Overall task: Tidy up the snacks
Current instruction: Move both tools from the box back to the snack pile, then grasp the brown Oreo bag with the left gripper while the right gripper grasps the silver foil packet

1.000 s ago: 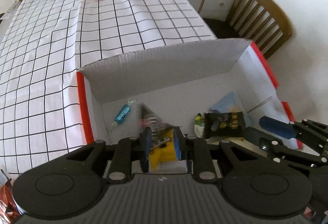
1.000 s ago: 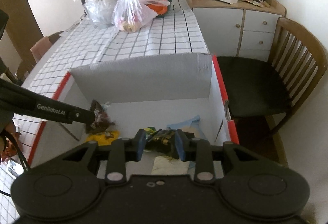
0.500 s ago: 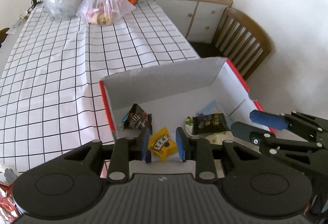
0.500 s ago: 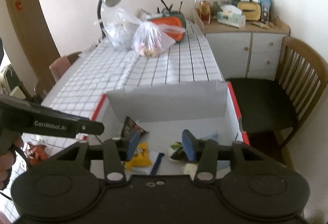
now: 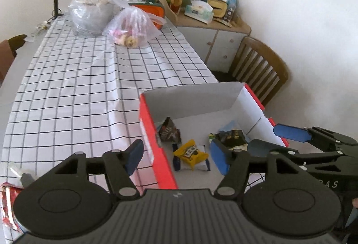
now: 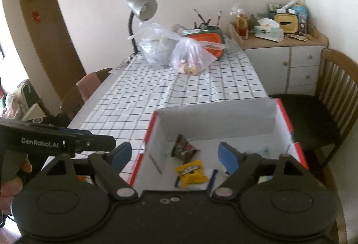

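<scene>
Both grippers lifted from box (image 5: 250,105) | jaws opening, empty | snacks inside (possibly five)

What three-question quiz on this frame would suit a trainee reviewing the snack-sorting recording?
1. True or false: the yellow snack packet lies inside the red-edged box.
2. Which stands at the table's far end? A) desk lamp B) kettle C) fan
3. Fill in: the left claw holds ____.

Key:
1. True.
2. A.
3. Nothing; its jaws are opening, and the packet lies on the box floor below them.
</scene>
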Demonstrator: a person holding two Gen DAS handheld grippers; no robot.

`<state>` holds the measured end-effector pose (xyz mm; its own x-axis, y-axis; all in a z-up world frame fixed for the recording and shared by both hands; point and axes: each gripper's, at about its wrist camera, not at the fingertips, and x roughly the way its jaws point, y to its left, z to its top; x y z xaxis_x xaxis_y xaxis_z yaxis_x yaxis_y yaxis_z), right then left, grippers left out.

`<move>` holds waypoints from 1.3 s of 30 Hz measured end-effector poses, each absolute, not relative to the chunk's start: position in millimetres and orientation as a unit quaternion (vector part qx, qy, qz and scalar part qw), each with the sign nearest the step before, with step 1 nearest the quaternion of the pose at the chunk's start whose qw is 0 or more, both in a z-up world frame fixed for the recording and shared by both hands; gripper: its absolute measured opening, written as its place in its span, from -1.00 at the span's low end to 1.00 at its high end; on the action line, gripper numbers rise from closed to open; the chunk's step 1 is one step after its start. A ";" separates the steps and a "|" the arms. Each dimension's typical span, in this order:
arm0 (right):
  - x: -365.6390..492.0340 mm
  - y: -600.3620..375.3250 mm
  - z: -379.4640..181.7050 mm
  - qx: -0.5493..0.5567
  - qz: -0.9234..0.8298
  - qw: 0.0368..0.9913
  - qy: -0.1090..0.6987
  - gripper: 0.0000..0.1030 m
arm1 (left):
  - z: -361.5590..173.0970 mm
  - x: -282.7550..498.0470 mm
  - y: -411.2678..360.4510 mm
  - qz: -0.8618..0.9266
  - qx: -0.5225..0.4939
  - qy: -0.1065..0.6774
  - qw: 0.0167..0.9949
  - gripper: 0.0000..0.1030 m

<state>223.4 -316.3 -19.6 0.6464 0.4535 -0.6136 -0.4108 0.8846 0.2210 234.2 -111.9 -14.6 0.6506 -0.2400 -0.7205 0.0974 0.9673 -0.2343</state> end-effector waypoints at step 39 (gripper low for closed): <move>157.6 -92.6 -128.1 -0.158 0.365 0.805 0.440 0.97 | -112.8 129.2 134.7 0.005 -0.143 0.498 0.855 0.50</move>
<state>157.6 -92.6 -128.1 0.3459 0.4492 -0.8237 -0.7276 0.6828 0.0669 129.2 134.7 -112.8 0.5030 -0.1341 -0.8538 -0.1519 0.9588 -0.2400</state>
